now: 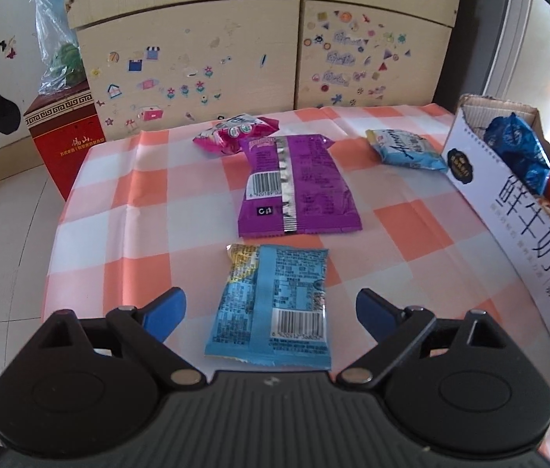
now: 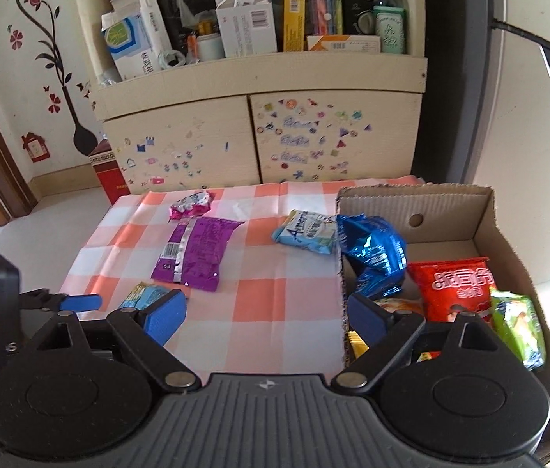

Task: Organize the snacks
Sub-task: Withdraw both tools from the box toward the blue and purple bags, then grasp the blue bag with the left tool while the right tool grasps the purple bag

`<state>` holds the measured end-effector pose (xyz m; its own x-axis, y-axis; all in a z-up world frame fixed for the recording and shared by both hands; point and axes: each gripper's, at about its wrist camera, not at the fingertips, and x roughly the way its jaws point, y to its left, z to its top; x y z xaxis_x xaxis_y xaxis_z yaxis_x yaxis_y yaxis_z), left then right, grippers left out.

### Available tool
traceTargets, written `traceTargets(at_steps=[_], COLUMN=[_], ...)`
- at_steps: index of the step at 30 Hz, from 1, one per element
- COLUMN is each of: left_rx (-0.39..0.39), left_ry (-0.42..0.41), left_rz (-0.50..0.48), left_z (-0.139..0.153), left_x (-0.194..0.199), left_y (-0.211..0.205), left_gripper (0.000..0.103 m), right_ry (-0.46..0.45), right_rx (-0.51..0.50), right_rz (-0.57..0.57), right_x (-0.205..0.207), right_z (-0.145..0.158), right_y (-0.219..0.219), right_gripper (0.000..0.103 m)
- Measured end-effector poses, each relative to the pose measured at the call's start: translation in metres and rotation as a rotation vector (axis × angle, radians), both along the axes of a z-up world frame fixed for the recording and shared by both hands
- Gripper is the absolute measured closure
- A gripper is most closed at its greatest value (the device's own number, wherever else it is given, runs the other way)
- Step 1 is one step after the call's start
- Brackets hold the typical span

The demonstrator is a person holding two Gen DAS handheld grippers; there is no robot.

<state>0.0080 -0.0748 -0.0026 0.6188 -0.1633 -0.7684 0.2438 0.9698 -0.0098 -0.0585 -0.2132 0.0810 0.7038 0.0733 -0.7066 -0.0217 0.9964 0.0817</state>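
My left gripper [image 1: 271,314] is open, its blue fingers on either side of a light blue snack packet [image 1: 275,304] lying on the checked tablecloth [image 1: 411,234]. Beyond it lie a purple packet [image 1: 294,187], a pink packet [image 1: 232,134] and a pale blue packet [image 1: 407,150]. My right gripper [image 2: 265,312] is open and empty, above the left wall of a cardboard box [image 2: 485,210] holding a dark blue bag [image 2: 376,257], a red bag [image 2: 454,284] and a green bag [image 2: 518,323]. The purple packet [image 2: 197,253] and pale blue packet [image 2: 308,230] also show there.
A cream cabinet [image 2: 259,136] with stickers stands behind the table, its shelf full of boxes and bottles. A red box [image 1: 66,136] stands on the floor at the table's far left corner. The left gripper's finger [image 2: 80,302] shows at the right wrist view's left edge.
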Motion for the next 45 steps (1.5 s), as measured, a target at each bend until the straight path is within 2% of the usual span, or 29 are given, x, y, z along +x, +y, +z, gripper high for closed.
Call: traceTargets(at_steps=[9,13,15,20,27,35,45], left_rx=[-0.023,-0.025,-0.021,-0.014,-0.061,-0.071,-0.092], left_ry=[0.011,-0.003,-0.017,-0.041,-0.018,-0.013,-0.014], left_rz=[0.034,0.044,0.031,0.021,0.107,0.182,0.201], left_z=[-0.013,-0.017,-0.017,-0.015,-0.013,-0.011,-0.009], left_x=[0.009,0.012,0.013,0.011,0.008,0.007,0.015], left_y=[0.003,0.005,0.005,0.011,0.038,0.055,0.061], left_gripper=[0.009,0.013,0.017,0.044,0.045,0.045,0.045], right_ry=[0.005,-0.005,-0.007,0.008,0.042,0.065,0.094], right_rx=[0.027,0.019,0.019,0.025,0.053,0.128,0.059], right_rz=[0.027,0.050,0.055,0.069,0.085,0.022,0.045], right_x=[0.019,0.029,0.034,0.052,0.079,0.117,0.155], right_z=[-0.012,-0.017,-0.020,-0.032,-0.053,-0.075,-0.098], right_y=[0.017,0.027,0.031,0.041,0.057,0.059,0.076], right_gripper=[0.009,0.009,0.009,0.009,0.007,0.007,0.007])
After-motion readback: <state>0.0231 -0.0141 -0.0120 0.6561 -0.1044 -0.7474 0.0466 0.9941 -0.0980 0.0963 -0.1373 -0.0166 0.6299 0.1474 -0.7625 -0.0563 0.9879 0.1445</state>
